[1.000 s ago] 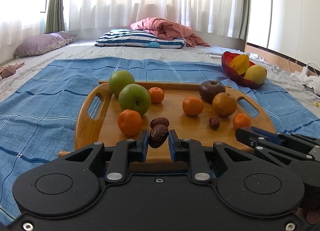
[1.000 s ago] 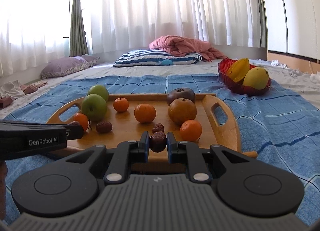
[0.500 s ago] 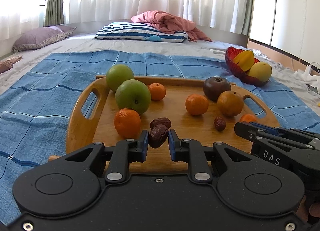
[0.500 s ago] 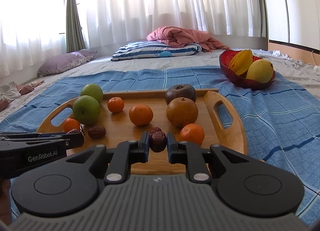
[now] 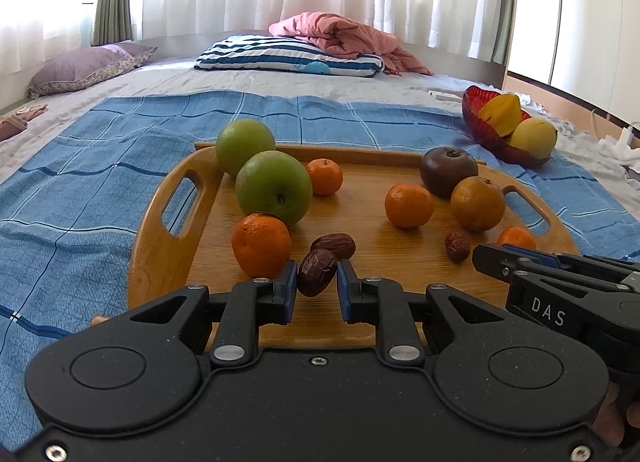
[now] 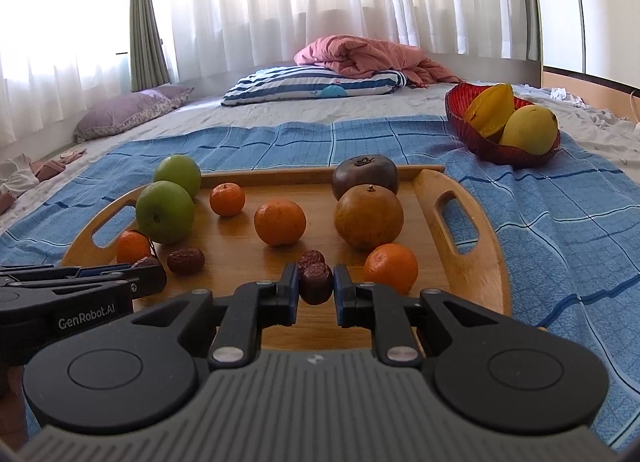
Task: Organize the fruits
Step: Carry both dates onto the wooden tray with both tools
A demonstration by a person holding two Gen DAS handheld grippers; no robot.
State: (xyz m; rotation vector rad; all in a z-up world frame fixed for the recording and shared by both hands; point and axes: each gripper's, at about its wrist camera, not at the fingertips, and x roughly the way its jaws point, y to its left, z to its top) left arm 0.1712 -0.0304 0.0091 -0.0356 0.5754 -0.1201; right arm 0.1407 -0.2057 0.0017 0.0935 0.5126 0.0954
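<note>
the left hand-held gripper (image 5: 317,282) pinches a dark wrinkled date (image 5: 316,272) between its blue pads, low over the near edge of the wooden tray (image 5: 160,246). the right hand-held gripper (image 6: 316,286) likewise pinches a second date (image 6: 316,288), also above the tray's near edge; in the left wrist view its black body shows at the right, marked "das".

the tray lies on a blue checked cloth (image 5: 80,190) spread over a bed. on the tray, at the left, two green apples (image 5: 273,187) sit one behind the other and touching, with an orange mandarin (image 5: 261,245) just in front of the nearer apple and a smaller mandarin (image 5: 325,176) just to the right of the apples. a loose date (image 5: 333,246) lies on the wood right behind the one pinched by the left hand-held gripper. near the middle sits another mandarin (image 5: 409,205). to the right are a dark purple-brown round fruit (image 5: 448,176) and, in front of it and touching, a brownish-orange round fruit (image 5: 477,203). one more date (image 5: 457,247) lies in front of those, and a further mandarin (image 6: 391,268) sits near the tray's right handle.

beyond the tray's far right corner, well apart from it, a red bowl (image 6: 496,150) on the cloth holds a yellow starfruit (image 6: 490,110) and a yellow mango (image 6: 528,129). at the head of the bed lie a striped pillow (image 5: 288,58), a pink blanket (image 5: 340,34) and a purple pillow (image 5: 84,68), with white curtains behind.
</note>
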